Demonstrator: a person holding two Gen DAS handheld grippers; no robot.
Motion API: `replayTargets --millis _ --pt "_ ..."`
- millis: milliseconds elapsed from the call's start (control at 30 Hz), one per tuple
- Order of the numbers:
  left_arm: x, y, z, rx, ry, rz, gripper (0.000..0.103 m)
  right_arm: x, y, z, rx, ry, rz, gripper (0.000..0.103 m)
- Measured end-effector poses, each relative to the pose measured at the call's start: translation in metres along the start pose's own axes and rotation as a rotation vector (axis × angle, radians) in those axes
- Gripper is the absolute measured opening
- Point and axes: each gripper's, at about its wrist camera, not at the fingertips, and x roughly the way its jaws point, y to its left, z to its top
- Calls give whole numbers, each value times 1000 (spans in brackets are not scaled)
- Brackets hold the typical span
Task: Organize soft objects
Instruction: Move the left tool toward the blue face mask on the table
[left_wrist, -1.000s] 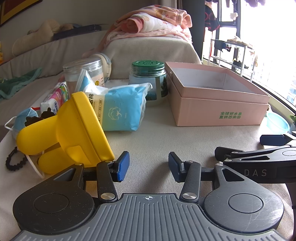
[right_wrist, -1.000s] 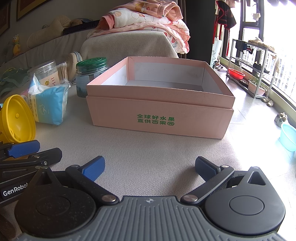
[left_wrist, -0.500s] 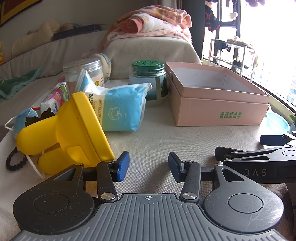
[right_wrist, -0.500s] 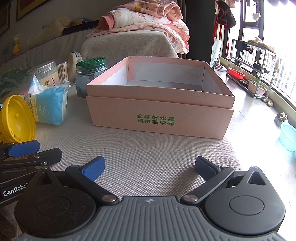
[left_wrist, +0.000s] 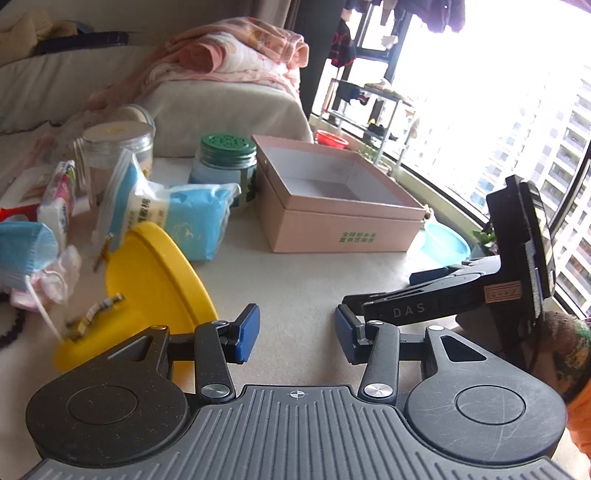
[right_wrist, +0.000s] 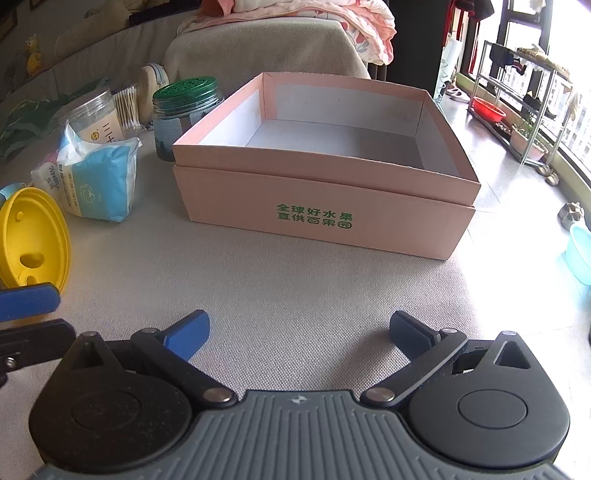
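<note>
On the cloth-covered counter (right_wrist: 295, 288), the pink box (right_wrist: 325, 206) sits empty and both the left hand-held gripper (left_wrist: 291, 332) and right hand-held gripper (right_wrist: 299, 332) are spread and empty, so sorting seems unstarted; next likely pinches the blue cotton-pad pack (left_wrist: 184, 218) left of the box.

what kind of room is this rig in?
Most likely a home living room or bedroom in a high-rise flat: a cushioned sofa or bed with folded pink bedding, a drying rack by the window, and apartment towers outside.

Bare cloth (right_wrist: 295, 280) fronts pink box (right_wrist: 325, 206); clutter (right_wrist: 99, 177) seemingly crowds left.
</note>
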Motion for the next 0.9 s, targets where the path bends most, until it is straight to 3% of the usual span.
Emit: replayTargets --millis 100,167,233,300,400,500,600,667,767,900 --pt "-32 29 17 -43 -34 53 47 1 2 1 -19 -1 10 103" --pt "-48 56 27 -115 -59 88 31 0 2 3 -19 2 12 103" --pt "-63 88 36 -180 -104 176 30 -3 5 3 -24 -32 -6 103" --pt "-73 115 39 -254 -118 197 32 -8 11 1 -41 -75 -23 103" --pt "-77 139 38 -333 -124 163 32 -20 19 2 -79 -162 -48 103" --pt "-69 139 36 -338 -81 131 32 -32 26 5 -101 -235 -71 103" --pt "-54 121 27 -303 3 11 32 -42 28 10 -106 -249 -24 103" --pt "-49 108 26 -251 21 -29 32 -46 33 10 -126 -250 -10 103" --pt "-56 102 27 -192 -5 36 34 -51 40 5 -174 -262 -7 103" --pt "-75 147 44 -371 -81 172 33 -55 47 4 -201 -271 5 103"
